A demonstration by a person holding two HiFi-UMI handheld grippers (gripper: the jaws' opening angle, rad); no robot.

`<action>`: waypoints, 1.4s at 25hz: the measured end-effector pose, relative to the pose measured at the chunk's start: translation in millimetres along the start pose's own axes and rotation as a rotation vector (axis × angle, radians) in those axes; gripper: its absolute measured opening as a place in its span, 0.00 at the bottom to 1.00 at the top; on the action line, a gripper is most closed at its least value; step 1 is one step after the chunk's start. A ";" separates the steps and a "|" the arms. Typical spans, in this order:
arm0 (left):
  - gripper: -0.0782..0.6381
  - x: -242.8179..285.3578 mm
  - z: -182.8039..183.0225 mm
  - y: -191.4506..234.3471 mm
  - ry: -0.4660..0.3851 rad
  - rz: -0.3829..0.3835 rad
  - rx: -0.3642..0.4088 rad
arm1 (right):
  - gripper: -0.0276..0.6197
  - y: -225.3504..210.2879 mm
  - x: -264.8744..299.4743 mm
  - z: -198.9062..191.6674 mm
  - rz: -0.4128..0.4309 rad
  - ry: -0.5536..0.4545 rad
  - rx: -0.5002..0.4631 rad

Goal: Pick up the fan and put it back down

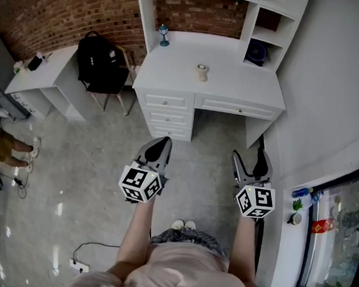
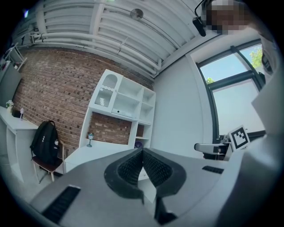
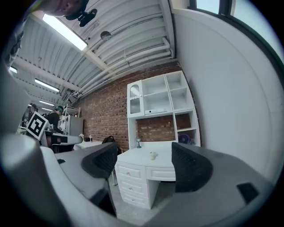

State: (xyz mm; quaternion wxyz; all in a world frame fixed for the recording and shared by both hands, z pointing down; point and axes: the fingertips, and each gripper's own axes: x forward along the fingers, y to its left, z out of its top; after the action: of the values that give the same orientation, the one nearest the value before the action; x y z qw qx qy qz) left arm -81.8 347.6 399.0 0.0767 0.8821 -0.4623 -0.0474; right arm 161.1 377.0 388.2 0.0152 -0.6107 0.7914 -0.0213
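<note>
Approach step, well short of white desk, with left gripper pinched shut, right gripper spread wide, both empty. Next: stepping closer, reaching probable blue fan in cubby.

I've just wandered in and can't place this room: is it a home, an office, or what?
Probably a lab or studio dressed as a study. A white desk with shelves stands against a brick wall, a black backpack rests beside it, and bare pipes run overhead.

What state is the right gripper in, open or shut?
Open: the right gripper has its jaws wide apart, nothing between them; the white desk shows through the gap.
</note>
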 end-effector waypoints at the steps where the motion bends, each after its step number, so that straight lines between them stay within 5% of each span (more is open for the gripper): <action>1: 0.15 -0.2 0.2 1.7 0.001 -0.001 -0.001 | 0.64 2.8 1.7 0.0 0.004 0.003 -0.004; 21: 0.15 28.7 -0.3 41.2 0.002 -0.023 -0.004 | 0.66 12.5 47.8 -8.2 0.003 0.006 0.022; 35: 0.15 139.9 -10.7 102.7 0.010 -0.010 0.014 | 0.66 -33.7 167.7 -26.9 0.016 -0.002 0.034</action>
State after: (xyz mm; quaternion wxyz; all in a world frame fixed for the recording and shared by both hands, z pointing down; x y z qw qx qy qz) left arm -83.6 175.8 426.2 0.0723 0.8851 -0.4580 -0.0402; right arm 149.8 206.6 417.1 0.0267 -0.6039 0.7959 -0.0339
